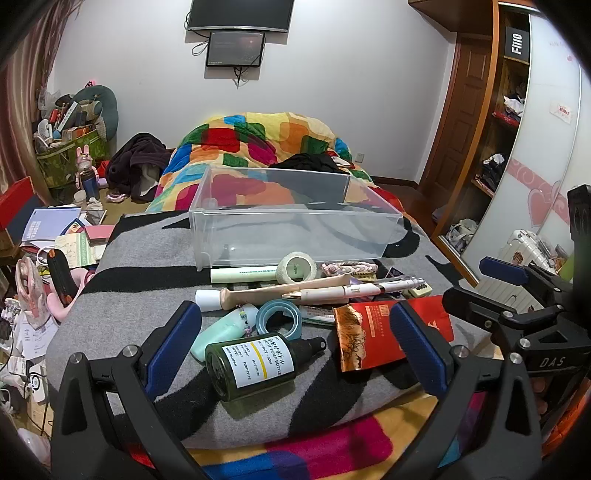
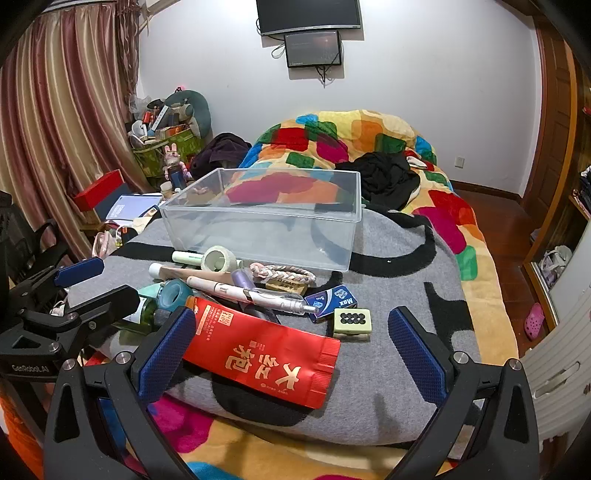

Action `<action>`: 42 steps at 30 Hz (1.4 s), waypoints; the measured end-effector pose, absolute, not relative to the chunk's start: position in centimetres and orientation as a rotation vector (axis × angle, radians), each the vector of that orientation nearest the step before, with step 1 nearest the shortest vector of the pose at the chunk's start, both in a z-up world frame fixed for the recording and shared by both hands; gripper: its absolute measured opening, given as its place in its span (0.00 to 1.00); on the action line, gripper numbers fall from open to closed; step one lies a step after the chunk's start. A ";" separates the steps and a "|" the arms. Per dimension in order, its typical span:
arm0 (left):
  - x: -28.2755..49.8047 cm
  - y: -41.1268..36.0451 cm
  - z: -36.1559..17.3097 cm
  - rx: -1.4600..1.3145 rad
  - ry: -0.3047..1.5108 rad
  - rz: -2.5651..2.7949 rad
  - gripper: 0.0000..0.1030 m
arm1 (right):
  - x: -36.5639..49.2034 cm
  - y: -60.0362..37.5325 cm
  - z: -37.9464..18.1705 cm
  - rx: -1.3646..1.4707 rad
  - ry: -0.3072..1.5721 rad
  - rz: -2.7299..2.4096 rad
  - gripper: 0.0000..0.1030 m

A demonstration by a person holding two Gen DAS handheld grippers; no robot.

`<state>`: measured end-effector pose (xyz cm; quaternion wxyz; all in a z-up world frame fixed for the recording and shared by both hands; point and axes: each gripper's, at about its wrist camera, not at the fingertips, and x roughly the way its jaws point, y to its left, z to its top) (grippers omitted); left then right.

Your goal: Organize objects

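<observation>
Both tools are wide open and hold nothing. The left tool (image 1: pixel 295 343) hangs over the green bottle (image 1: pixel 255 365), the right tool (image 2: pixel 291 350) over the red packet (image 2: pixel 262 354). The clear box (image 2: pixel 258 218) behind is empty. Next: close on one thing.

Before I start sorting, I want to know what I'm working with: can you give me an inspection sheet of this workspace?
Surface: grey and black blanket over a colourful quilt on a bed.
Job's things: clear plastic bin, empty; in front of it, a loose pile: green pump bottle, red packet, blue tape roll, white tape roll, pens, braided band.
Clutter: black clothes on the quilt; papers, boxes and bags on the floor at left.
Grippers: left gripper open above the bottle; right gripper open above the packet; neither holds anything.
Cables: dangling below the wall screens.
Surroundings: curtain, wardrobe shelves, wooden door.
</observation>
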<state>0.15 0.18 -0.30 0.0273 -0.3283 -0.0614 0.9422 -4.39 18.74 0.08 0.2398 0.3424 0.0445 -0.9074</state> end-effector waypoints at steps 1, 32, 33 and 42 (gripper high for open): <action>0.2 0.2 -0.3 -1.014 -0.190 2.910 1.00 | -4.4 18.7 0.1 0.937 0.121 -2.483 1.00; 0.2 0.2 -0.4 -1.017 -0.194 2.910 1.00 | -4.3 18.7 0.4 0.935 0.112 -2.479 1.00; 0.2 0.2 -0.4 -1.020 -0.194 2.910 1.00 | -4.2 18.6 0.4 0.935 0.112 -2.480 1.00; 0.7 -1.3 -2.1 -1.113 -0.228 2.922 1.00 | -4.5 19.8 -0.2 0.967 0.104 -2.486 1.00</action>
